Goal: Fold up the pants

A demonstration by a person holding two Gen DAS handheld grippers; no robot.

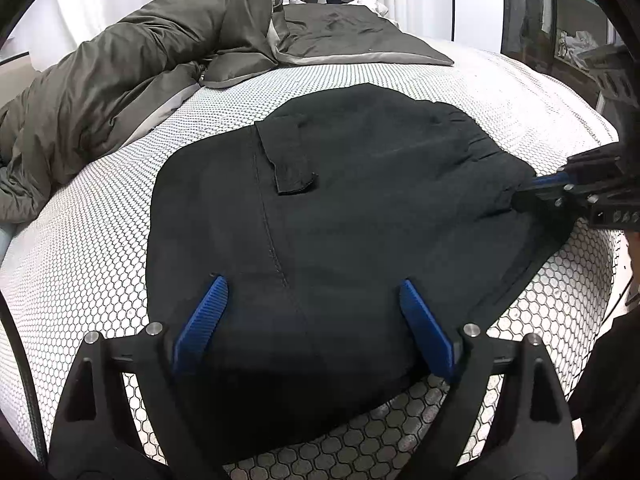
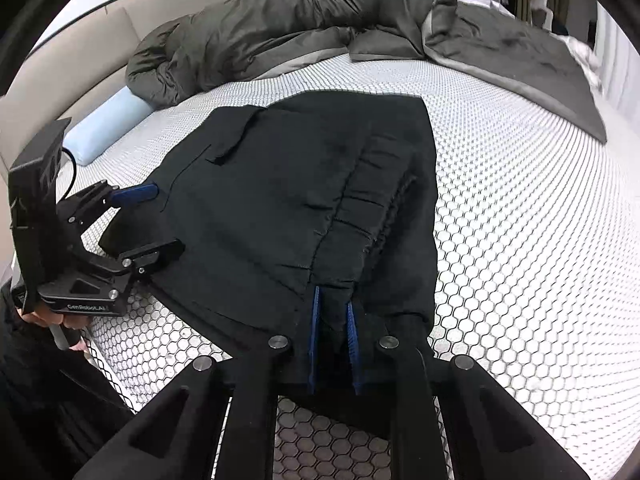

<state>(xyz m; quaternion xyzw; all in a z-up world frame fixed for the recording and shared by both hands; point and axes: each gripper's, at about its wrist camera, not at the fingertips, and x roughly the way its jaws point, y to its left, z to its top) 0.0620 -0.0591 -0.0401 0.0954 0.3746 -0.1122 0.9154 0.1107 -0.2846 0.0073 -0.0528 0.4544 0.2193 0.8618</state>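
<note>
Black pants [image 1: 360, 200] lie folded in a compact stack on the white honeycomb-patterned mattress [image 1: 100, 240], pocket flap [image 1: 290, 156] on top. My left gripper [image 1: 312, 284] is open, its blue pads spread wide over the near edge of the stack. In the right wrist view the pants [image 2: 280, 200] show their gathered waistband [image 2: 360, 208]. My right gripper [image 2: 333, 300] is shut on the waistband edge of the pants. The left gripper [image 2: 160, 220] shows there at the left edge of the pants, and the right gripper [image 1: 520, 192] shows in the left wrist view at the right edge.
A grey duvet [image 1: 120, 80] is bunched at the back of the bed, also in the right wrist view [image 2: 280, 28]. A light blue bolster pillow [image 2: 108, 128] lies by the beige headboard [image 2: 80, 52]. White curtains and a shelf [image 1: 576, 44] stand beyond the bed.
</note>
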